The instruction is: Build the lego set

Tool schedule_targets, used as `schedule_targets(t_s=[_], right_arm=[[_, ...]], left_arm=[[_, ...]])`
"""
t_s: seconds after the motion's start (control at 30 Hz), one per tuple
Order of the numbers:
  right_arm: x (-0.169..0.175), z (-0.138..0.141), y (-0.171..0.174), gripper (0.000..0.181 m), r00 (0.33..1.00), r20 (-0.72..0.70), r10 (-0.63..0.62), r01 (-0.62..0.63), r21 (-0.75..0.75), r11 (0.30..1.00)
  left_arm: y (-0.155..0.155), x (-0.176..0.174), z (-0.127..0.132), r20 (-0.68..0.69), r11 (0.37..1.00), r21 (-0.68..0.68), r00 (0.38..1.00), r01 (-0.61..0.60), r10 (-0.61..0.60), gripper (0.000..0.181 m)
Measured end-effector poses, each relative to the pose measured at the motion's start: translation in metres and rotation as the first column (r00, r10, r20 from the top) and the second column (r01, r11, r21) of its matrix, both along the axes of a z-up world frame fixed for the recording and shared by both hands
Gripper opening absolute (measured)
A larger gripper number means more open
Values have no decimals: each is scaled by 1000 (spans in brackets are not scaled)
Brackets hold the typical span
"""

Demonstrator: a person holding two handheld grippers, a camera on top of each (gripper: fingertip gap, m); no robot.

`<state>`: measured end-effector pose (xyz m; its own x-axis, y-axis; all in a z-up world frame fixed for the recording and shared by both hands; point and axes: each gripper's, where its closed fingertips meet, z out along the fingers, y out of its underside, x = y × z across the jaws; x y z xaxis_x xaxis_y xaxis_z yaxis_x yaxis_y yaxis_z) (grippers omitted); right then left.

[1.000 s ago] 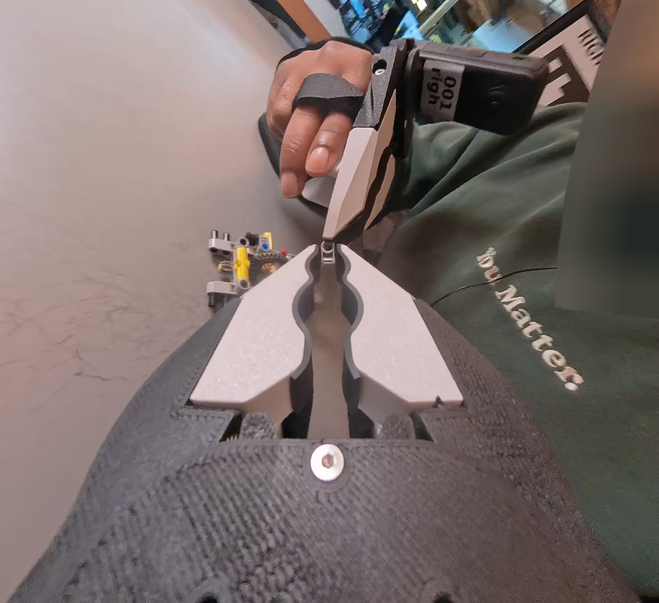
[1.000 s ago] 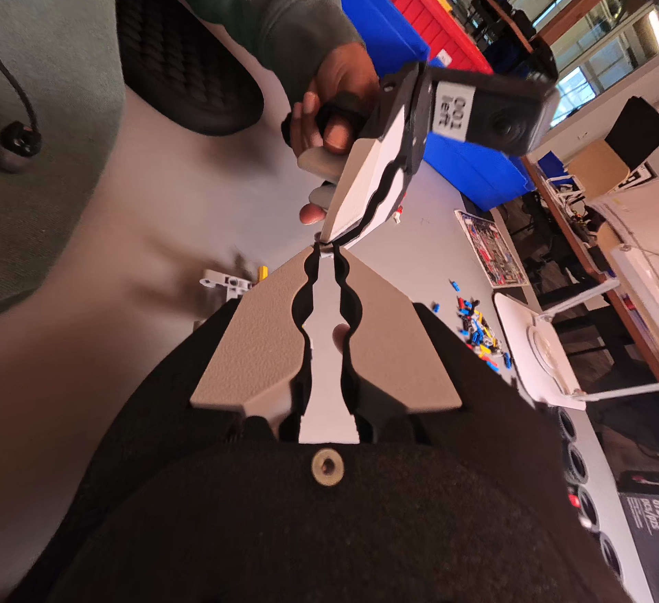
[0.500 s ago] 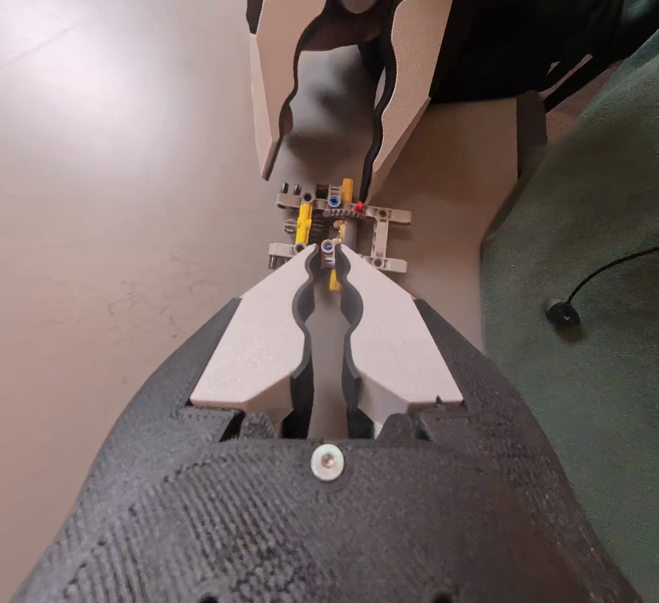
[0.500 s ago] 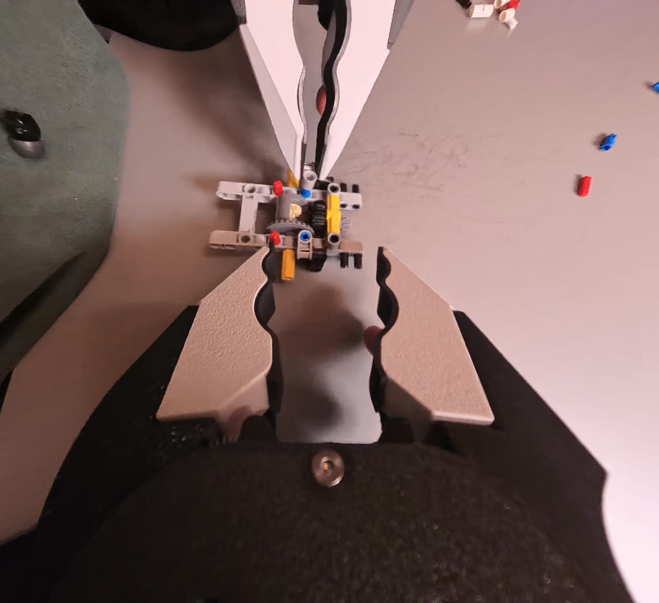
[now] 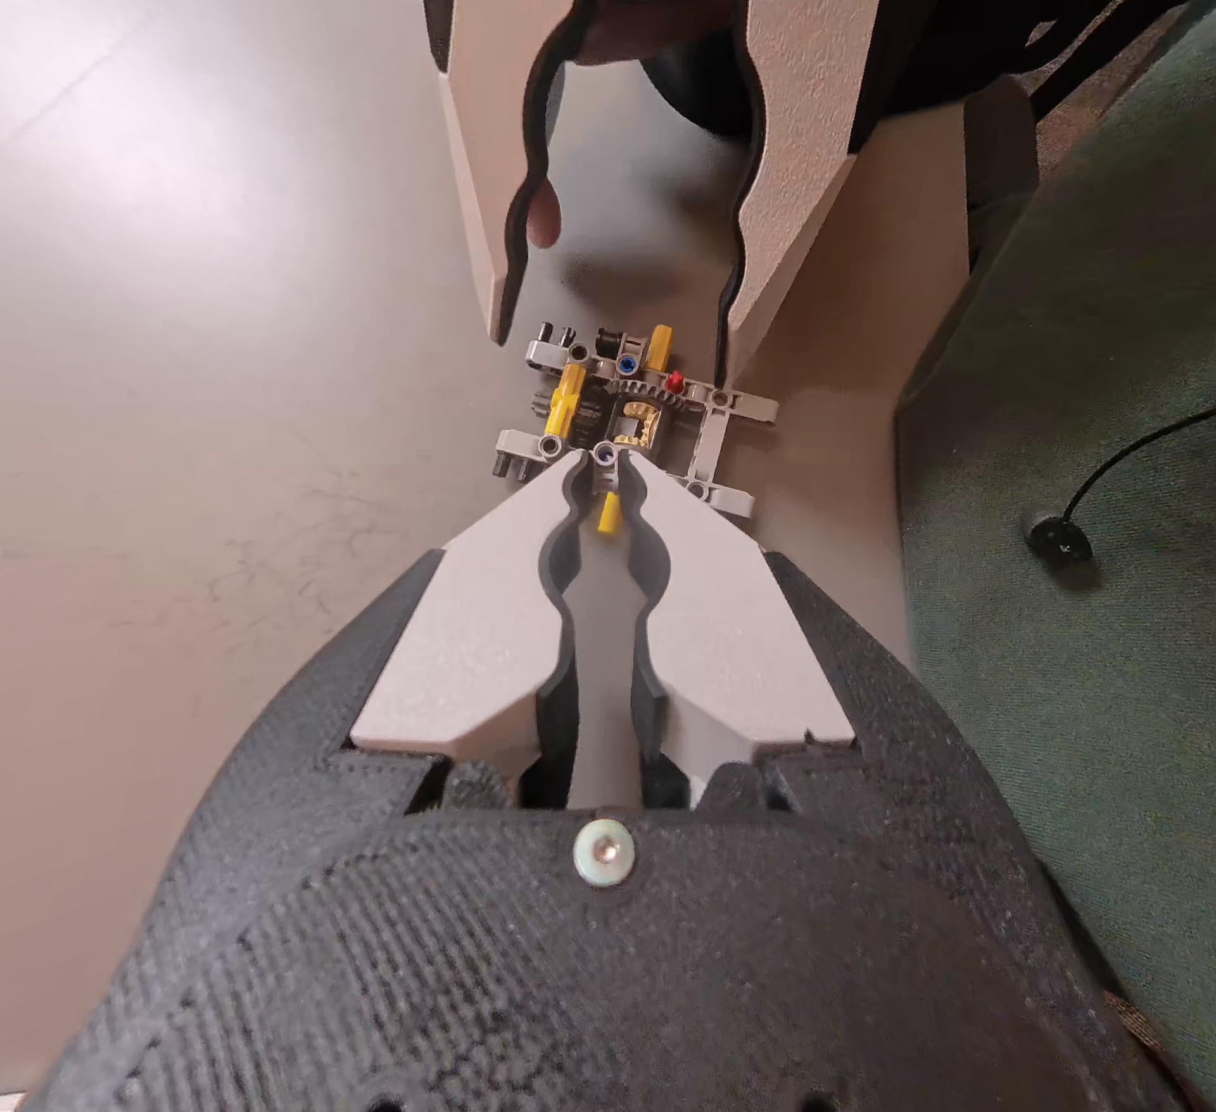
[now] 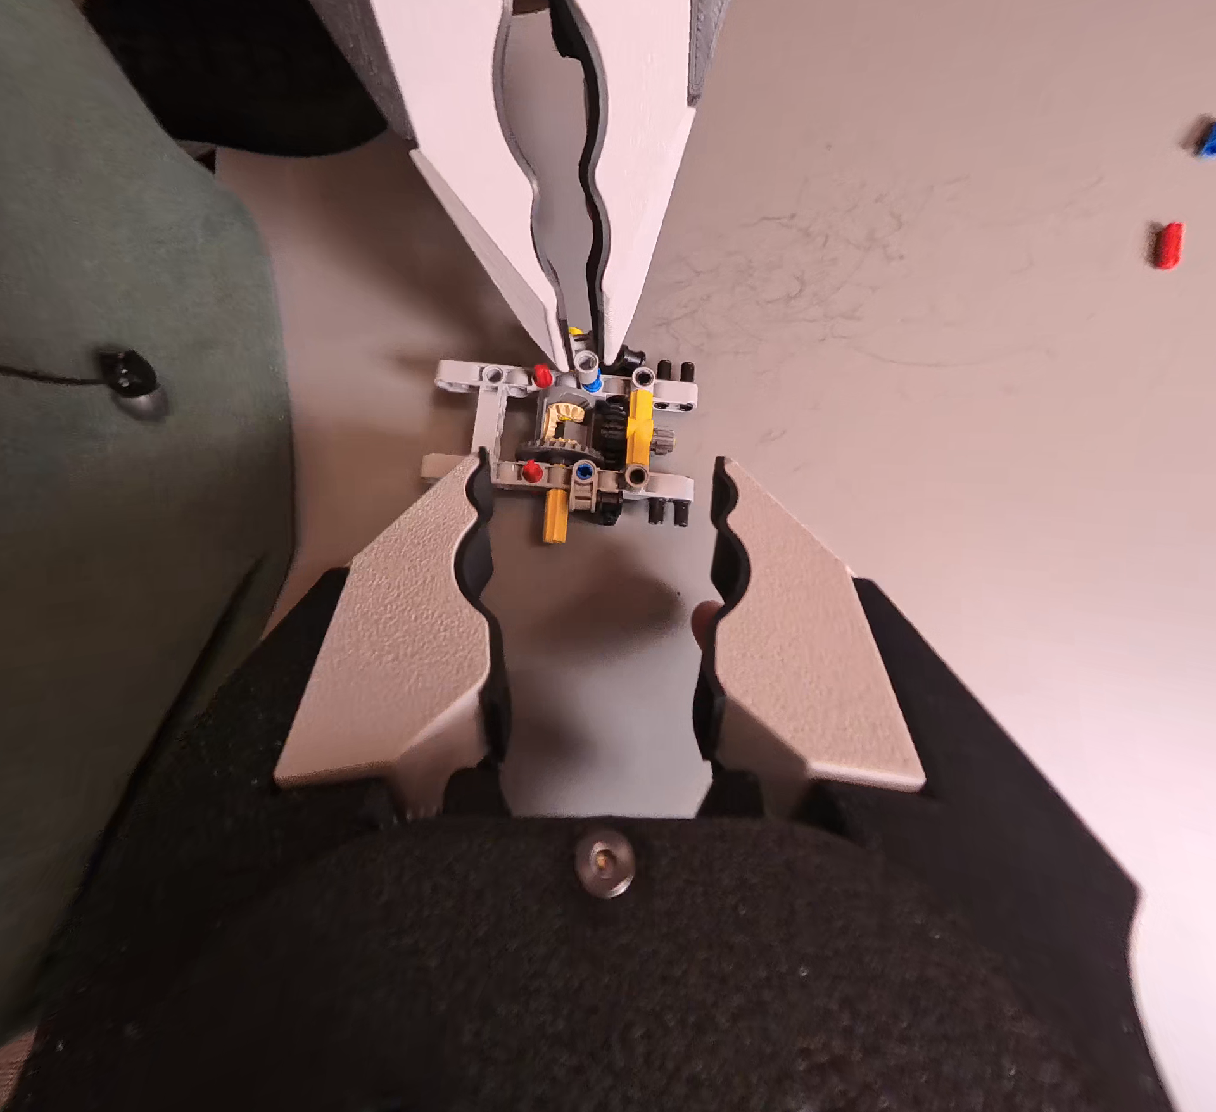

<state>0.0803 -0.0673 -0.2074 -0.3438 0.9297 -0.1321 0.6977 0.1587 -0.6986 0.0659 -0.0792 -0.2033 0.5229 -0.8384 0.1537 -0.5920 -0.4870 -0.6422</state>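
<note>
Lego frame (image 6: 566, 429) sits on grey worktop (image 6: 921, 357), mid-assembly. Left hand-held gripper (image 5: 604, 459) clenched on small grey connector (image 5: 603, 457) at frame edge; right hand-held gripper (image 6: 595, 468) released, straddling frame. Next probably: brace frame, press connector home.

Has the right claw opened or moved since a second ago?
Yes. The right claw, then shut and up against the left claw, now sits open and low over the table, at the lego frame.
</note>
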Motion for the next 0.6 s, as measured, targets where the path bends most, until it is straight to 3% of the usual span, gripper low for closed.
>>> schedule_targets(t_s=[0.4, 0.6], right_arm=[[-2, -11, -5, 61, 999, 46, 7, -8, 28, 1000], [-3, -10, -6, 58, 999, 30, 22, -23, 9, 1000]], left_arm=[[-3, 1, 0, -35, 997, 27, 997, 70, -69, 5], [-2, 0, -2, -133, 979, 131, 981, 158, -141, 6]])
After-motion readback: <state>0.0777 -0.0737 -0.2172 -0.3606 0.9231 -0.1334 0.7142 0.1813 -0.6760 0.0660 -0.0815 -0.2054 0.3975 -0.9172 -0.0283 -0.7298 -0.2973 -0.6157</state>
